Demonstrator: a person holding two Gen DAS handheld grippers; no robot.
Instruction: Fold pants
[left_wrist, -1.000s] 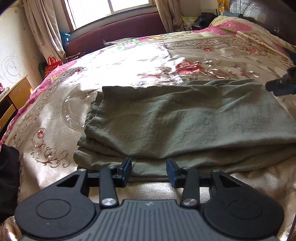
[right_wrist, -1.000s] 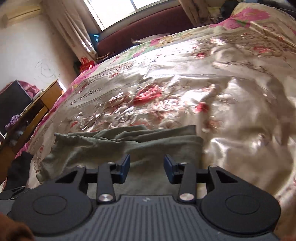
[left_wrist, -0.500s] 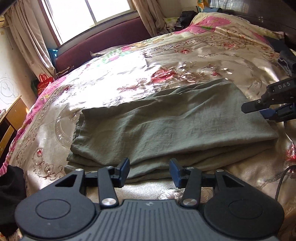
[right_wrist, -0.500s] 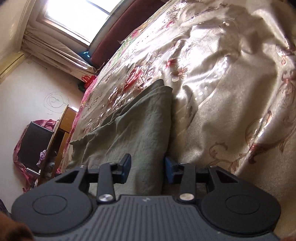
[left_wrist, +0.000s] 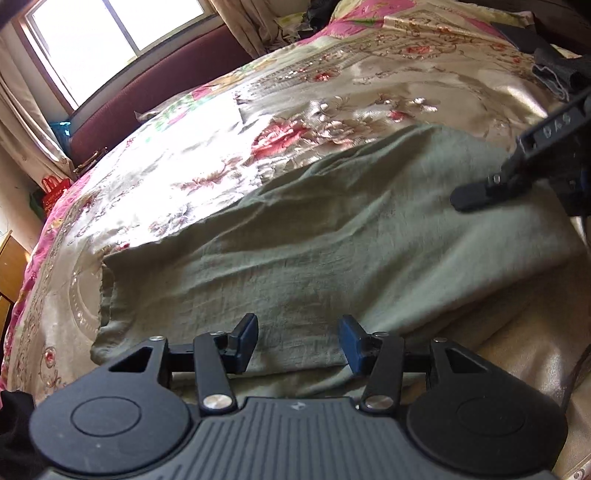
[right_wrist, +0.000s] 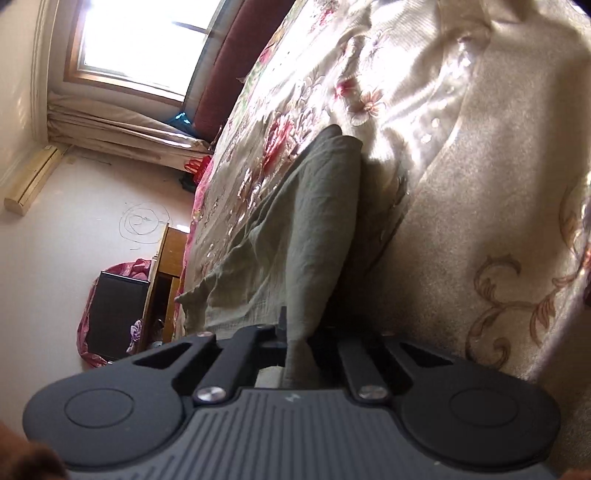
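On the bedspread (left_wrist: 369, 96), folded pants (left_wrist: 332, 251) lie.

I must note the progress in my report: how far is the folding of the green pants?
Done: the pants already lie on the bedspread as a flat stack of several layers. In hand: the right gripper is shut on one end of the stack, while the left gripper is open over the near edge, holding nothing. Left: the left grasp, then probably one more fold.

Folded green pants (left_wrist: 332, 236) lie on the floral bedspread (left_wrist: 207, 155).
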